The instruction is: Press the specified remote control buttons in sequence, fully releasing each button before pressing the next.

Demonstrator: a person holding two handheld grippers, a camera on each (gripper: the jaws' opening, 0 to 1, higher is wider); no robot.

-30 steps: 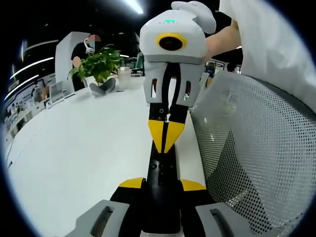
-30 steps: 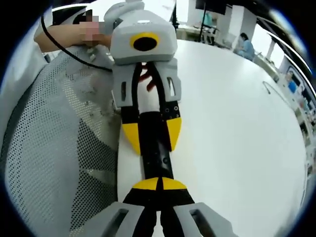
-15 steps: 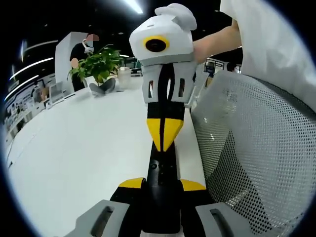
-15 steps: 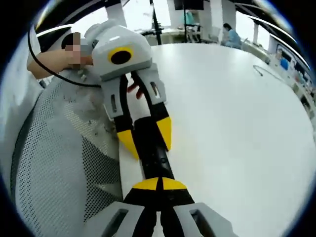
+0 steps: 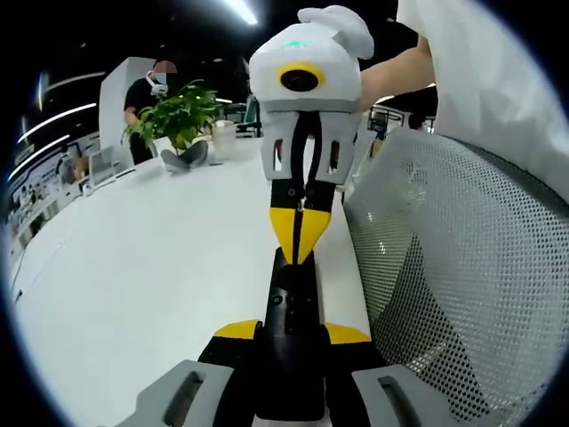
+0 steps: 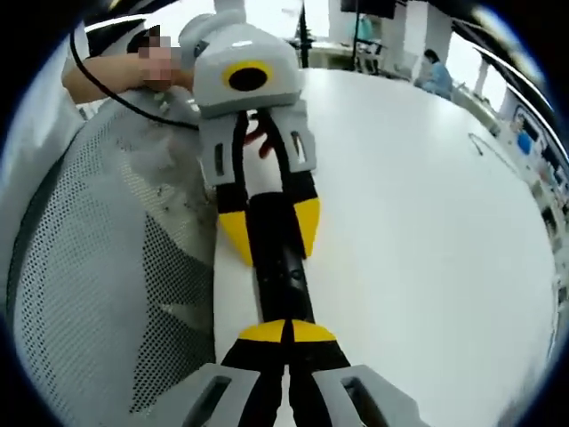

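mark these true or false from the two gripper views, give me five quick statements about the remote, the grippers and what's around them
1. The long black remote control is clamped between the left gripper's yellow-tipped jaws. True.
2. The right gripper's jaws are spread wide open. False: they are closed together, their yellow tips pointing down at the remote.
3. A green leafy potted plant stands at the far side of the white table. True.
4. The grey mesh chair back lies on top of the table. False: it stands beside the table's edge.
5. The remote is red. False: it is black.
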